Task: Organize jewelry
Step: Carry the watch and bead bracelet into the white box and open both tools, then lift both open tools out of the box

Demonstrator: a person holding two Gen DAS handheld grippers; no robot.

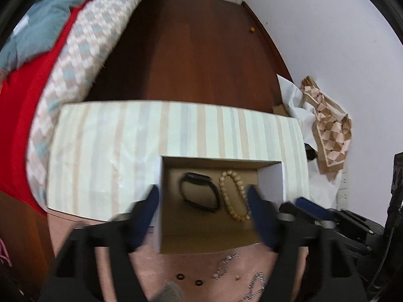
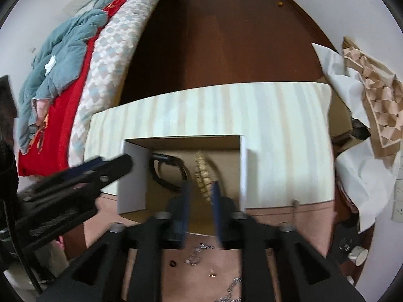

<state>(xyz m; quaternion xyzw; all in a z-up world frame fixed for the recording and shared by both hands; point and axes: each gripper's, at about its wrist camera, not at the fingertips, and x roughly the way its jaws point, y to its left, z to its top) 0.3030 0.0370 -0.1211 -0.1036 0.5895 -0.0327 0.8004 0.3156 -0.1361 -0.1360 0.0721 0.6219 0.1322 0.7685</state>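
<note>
Left gripper [image 1: 202, 196] pointing steeply down over an open white cardboard box with a brown inside [image 1: 270, 183], blue-padded fingers [image 1: 148, 201] spread wide and empty, one over each side wall. Right gripper [image 2: 200, 188] likewise over the box, fingers [image 2: 216, 196] parted around the near end of a pale wooden bead bracelet [image 2: 202, 173], touching or not impossible to tell through the blur. Inside, on the box floor, black band [image 1: 199, 192] and bead bracelet side by side; nearer, on the pink worktop [image 1: 201, 264], two small dark rings [image 1: 180, 276] and silvery chains [image 1: 225, 264]; beyond, a striped pale board [image 1: 176, 130].
</note>
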